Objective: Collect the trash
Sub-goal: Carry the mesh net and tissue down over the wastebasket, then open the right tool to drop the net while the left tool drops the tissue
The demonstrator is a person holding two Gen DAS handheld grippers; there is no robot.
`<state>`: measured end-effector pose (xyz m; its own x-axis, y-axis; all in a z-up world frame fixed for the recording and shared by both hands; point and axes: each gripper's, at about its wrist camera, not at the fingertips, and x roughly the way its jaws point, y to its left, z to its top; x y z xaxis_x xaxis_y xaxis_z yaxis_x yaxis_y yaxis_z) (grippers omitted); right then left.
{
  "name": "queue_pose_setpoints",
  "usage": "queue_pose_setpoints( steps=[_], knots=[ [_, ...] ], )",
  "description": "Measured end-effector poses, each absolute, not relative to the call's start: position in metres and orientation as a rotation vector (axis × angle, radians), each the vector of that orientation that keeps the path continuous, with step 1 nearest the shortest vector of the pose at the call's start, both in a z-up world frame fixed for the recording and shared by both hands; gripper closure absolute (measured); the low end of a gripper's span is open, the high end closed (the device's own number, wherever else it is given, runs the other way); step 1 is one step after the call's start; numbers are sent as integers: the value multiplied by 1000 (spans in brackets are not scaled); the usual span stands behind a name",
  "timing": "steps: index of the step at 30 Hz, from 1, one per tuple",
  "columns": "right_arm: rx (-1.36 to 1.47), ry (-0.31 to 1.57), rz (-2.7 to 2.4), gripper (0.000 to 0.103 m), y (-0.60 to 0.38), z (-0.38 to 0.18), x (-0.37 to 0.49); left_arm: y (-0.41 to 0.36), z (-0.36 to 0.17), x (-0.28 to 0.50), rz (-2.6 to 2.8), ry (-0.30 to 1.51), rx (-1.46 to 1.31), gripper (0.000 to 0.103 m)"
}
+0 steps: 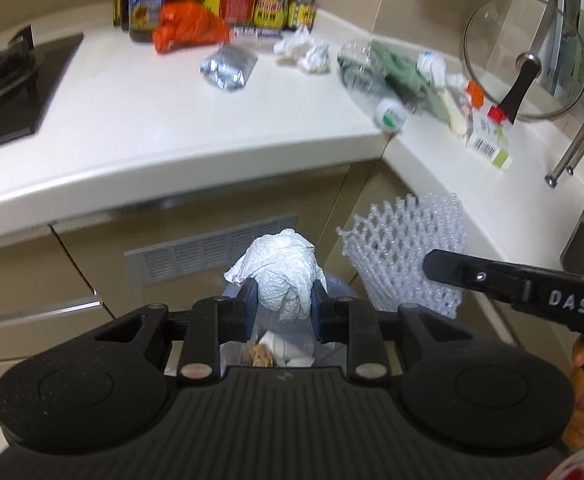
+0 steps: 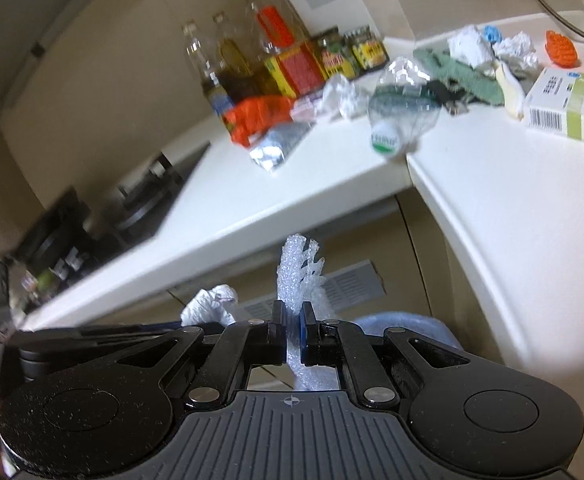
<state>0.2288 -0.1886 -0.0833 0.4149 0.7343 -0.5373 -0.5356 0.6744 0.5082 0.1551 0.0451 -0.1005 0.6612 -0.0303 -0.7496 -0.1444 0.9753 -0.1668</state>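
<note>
Left hand-held gripper (image 1: pixel 284 304): partly closed, pads pinching a crumpled paper towel (image 1: pixel 280 276), held off the table edge over the bin (image 1: pixel 339 286), probably to drop it in.
Right hand-held gripper (image 2: pixel 291 330): fully closed, nipping a thin foam net sleeve (image 2: pixel 297 276) by its lower part so the rest stands above the pads.
Bin: below both, against the cabinet, some scraps already inside.
Table, far edge: crushed bottle (image 1: pixel 365 76), foil pouch (image 1: pixel 228 68), orange wrapper (image 1: pixel 188 26) and paper wads (image 1: pixel 301 50) await collection.
</note>
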Motion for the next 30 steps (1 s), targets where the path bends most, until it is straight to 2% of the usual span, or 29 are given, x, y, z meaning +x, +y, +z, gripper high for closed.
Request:
queue_pose_setpoints(
  steps=[19, 30],
  knots=[
    [217, 996, 628, 97, -153, -207, 232, 64, -195, 189, -37, 1040, -225, 79],
    [187, 1021, 582, 97, -147, -245, 249, 64, -227, 205, -58, 1089, -220, 79]
  ],
)
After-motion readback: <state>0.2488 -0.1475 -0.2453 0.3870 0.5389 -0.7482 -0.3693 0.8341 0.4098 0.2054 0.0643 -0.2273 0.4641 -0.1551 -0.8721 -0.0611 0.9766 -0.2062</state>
